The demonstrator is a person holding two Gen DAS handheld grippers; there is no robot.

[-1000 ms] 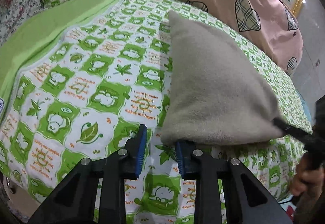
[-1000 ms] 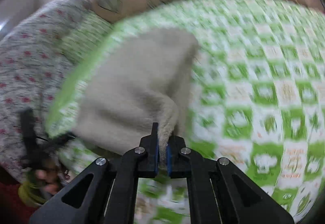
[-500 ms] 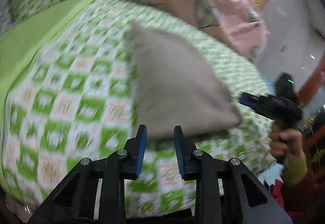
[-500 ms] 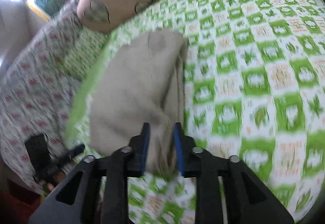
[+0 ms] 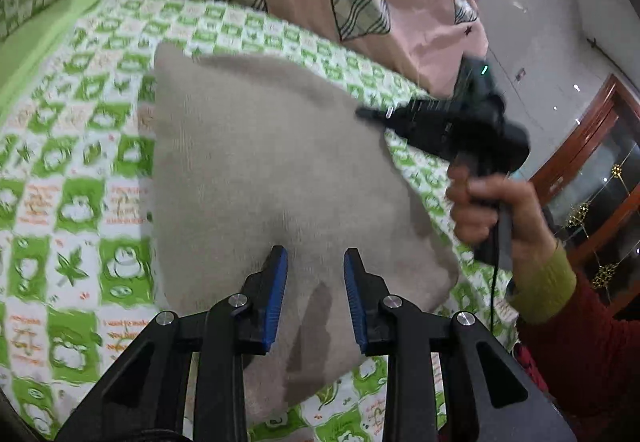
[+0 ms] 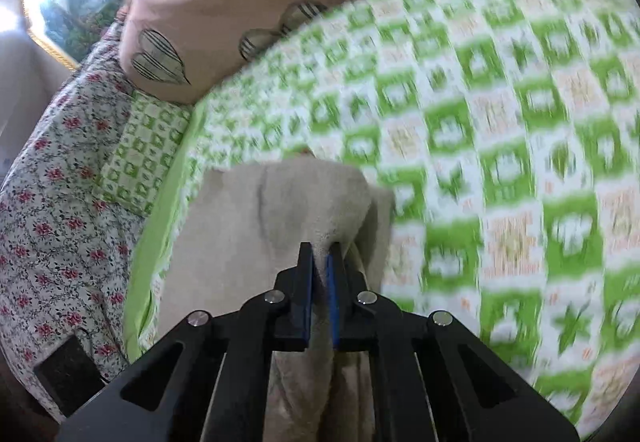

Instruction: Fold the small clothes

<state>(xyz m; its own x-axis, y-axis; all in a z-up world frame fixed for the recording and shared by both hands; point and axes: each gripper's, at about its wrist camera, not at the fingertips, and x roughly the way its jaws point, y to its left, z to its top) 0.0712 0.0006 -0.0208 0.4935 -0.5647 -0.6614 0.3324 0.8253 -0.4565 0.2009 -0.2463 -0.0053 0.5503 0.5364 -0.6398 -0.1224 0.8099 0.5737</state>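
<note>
On the green checked bedspread [image 5: 80,169], the grey cloth [image 5: 256,169] runs lengthwise away, its near end hidden. Right gripper [image 6: 319,262] pinches it; left gripper [image 5: 315,266] hovers part-open, empty.

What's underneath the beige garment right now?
The beige garment lies on the green-and-white patterned bedspread, which shows all round it. The part directly beneath is covered. The right gripper pinches one lifted edge; the left gripper is open over the cloth.
</note>
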